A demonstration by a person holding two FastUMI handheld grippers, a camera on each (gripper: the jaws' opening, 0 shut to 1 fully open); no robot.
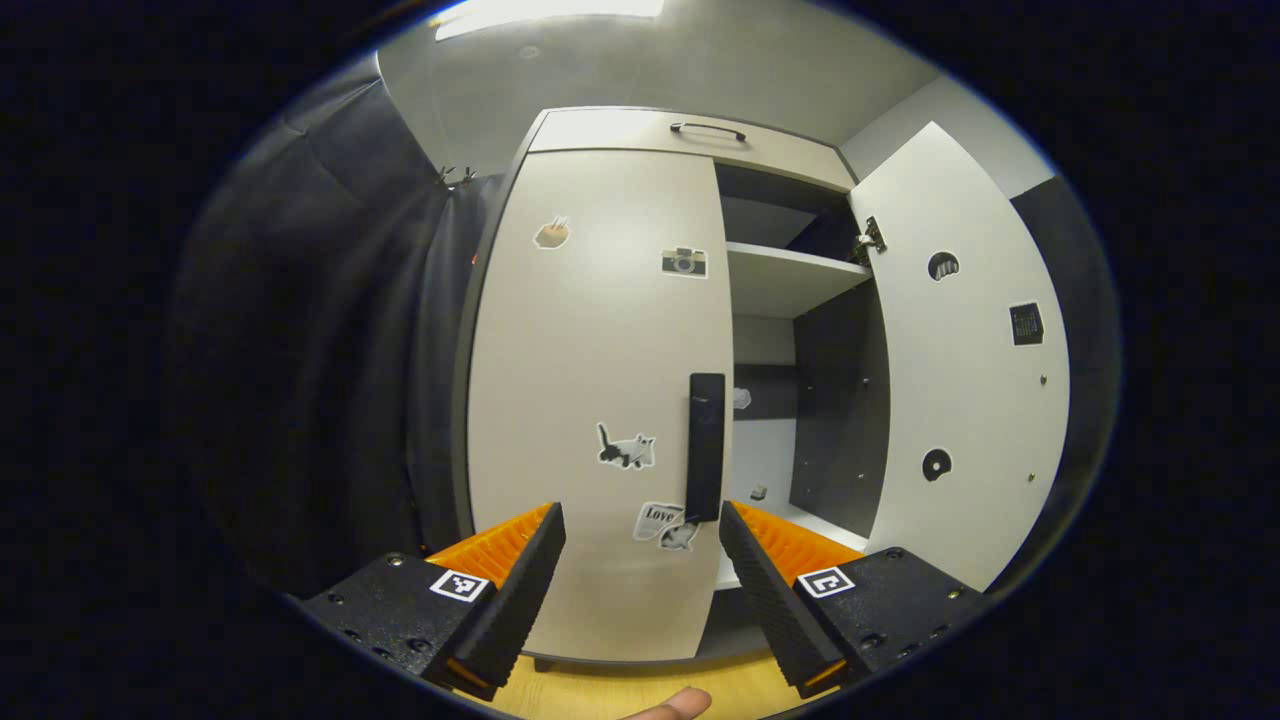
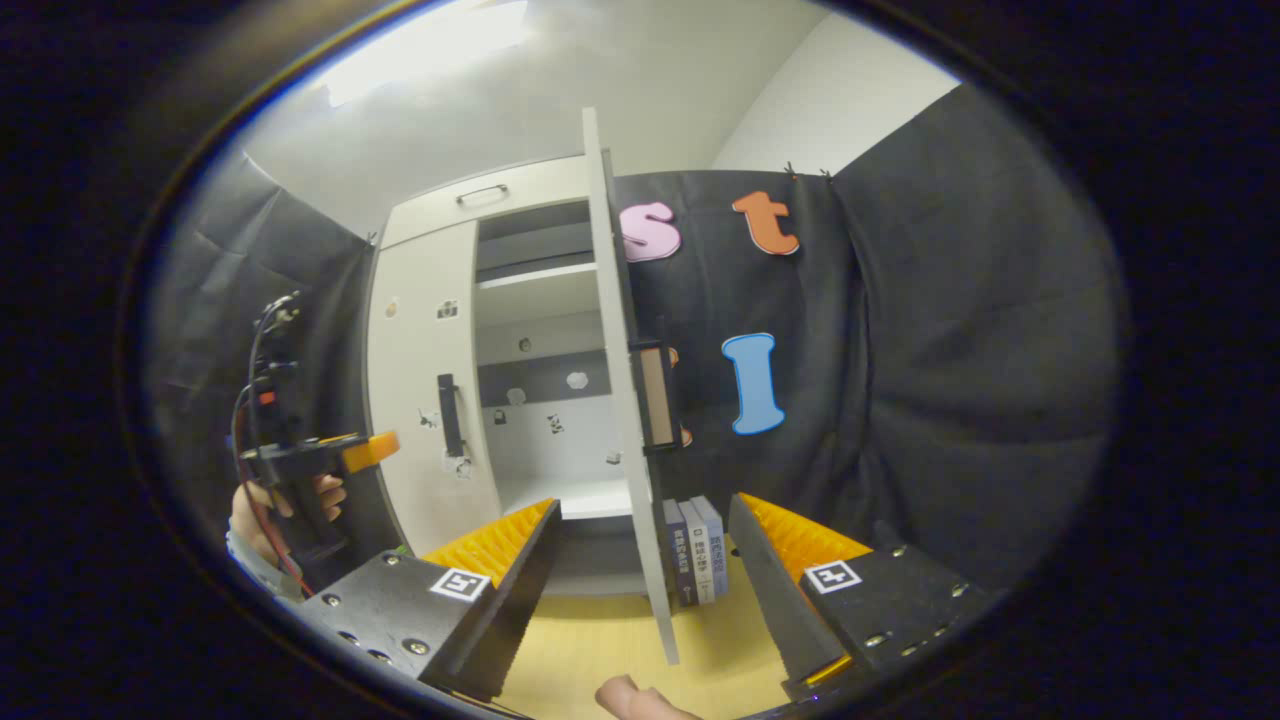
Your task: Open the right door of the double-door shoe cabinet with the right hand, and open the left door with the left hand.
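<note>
The shoe cabinet [image 1: 600,130] stands against the wall of the booth, on a pale wooden floor [image 1: 600,690]. Its right door [image 1: 965,350] is swung wide open, so the inner shelf [image 1: 790,275] and the white bottom compartment are visible. In the right gripper view the right door [image 2: 625,400] is seen edge-on, standing out toward the camera, with its handle [image 2: 655,395] on the far face. The left door [image 1: 600,400] is closed, flat in the cabinet front, and carries several small stickers, among them a cat sticker [image 1: 626,447] and a camera sticker [image 1: 684,262].

The left gripper [image 1: 640,560] is held before the left door with its jaws spread wide. The dark vertical handle [image 1: 705,445] of that door stands between and beyond the two fingers, near the inner edge of the door; nothing is pinched. In the right gripper view, the left gripper [image 2: 300,470] appears farther off at the left, held by a hand [image 2: 262,515].

The right gripper [image 2: 645,570] also has its jaws spread apart, with the lower edge of the open right door between the fingers, not touched by them. A few books [image 2: 697,545] stand on the floor just behind that door.
</note>
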